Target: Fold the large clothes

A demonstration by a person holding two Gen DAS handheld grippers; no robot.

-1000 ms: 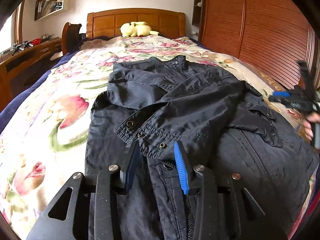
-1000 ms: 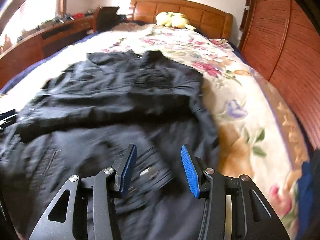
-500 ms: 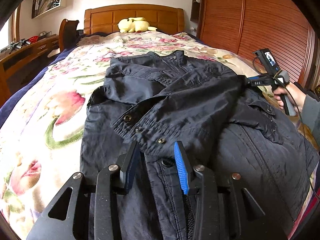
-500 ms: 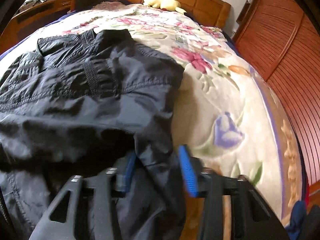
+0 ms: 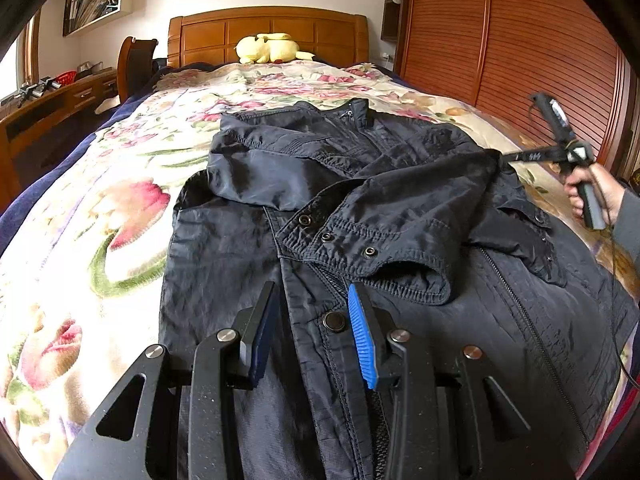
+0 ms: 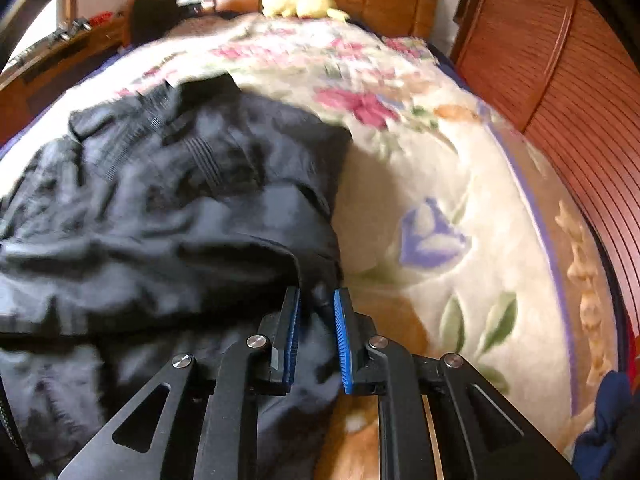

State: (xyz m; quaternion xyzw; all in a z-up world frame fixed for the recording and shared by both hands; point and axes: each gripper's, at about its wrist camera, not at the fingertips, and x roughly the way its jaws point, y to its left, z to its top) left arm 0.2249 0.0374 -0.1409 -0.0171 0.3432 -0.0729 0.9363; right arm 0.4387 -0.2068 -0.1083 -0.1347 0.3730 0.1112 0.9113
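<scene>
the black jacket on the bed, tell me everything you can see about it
The black jacket lies front up on the floral bedspread, collar toward the headboard. Thin, crinkly fabric with a zip, metal snaps and elastic cuffs. Both sleeves are folded across the chest. The right gripper has just been closing on its right edge; the left gripper hovers open over the front.

my left gripper point(image 5: 312, 332): black linkage, silver pivot screws, ribbed blue pads | my right gripper point(image 6: 316, 336): same build | my right hand point(image 5: 588, 192), frame right: grey sleeve, thin black cable trailing
</scene>
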